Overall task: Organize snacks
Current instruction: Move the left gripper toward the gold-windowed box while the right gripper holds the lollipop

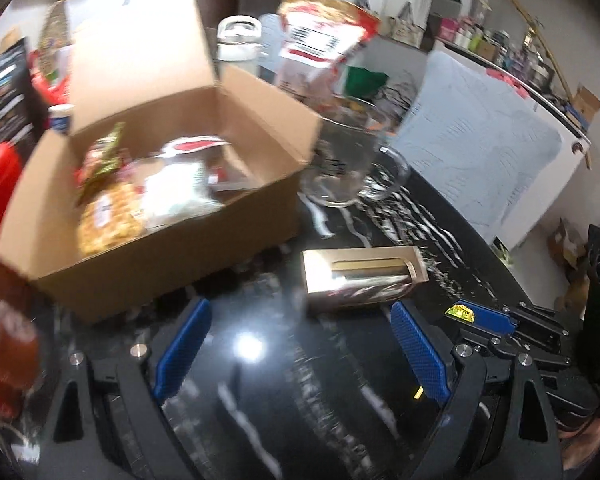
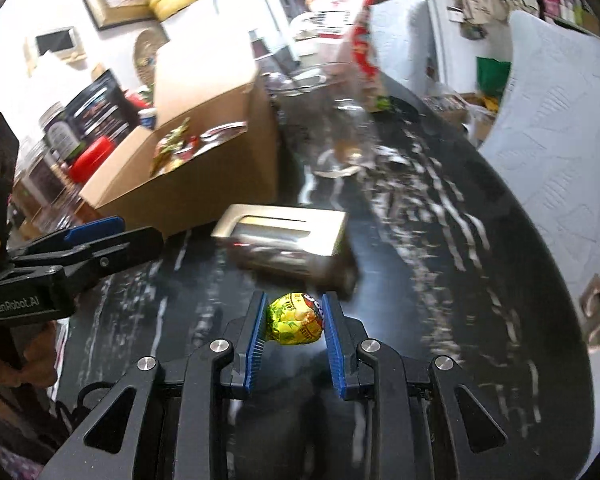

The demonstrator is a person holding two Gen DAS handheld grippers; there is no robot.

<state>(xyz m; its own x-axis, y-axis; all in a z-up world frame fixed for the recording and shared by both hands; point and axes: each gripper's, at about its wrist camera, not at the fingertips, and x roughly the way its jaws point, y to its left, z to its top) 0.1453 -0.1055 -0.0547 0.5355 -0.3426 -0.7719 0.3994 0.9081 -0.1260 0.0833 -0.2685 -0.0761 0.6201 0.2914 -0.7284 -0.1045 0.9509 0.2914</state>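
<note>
The right gripper is clamped on a small round snack in a crinkled yellow-green foil wrapper, its blue ribbed pads pressing the wrapper from both sides and holding it above the black white-veined marble tabletop. The left gripper hangs over the same tabletop with its jaws spread wide and nothing between them; only the glossy stone shows in the gap. Just ahead of both grippers lies a shiny rectangular metal box with a slot in its top, resting flat on the tabletop. Beyond it, toward the tabletop's far left part, stands an open brown cardboard box with its lid flap raised, and inside it lie several snack packets, among them one with red and green print and a clear bag of golden pieces. Beside the cardboard box's right wall stands a clear glass mug, and behind the mug rises a tall red-and-white snack bag. Both views are blurred, so the print on the packets cannot be read.
</note>
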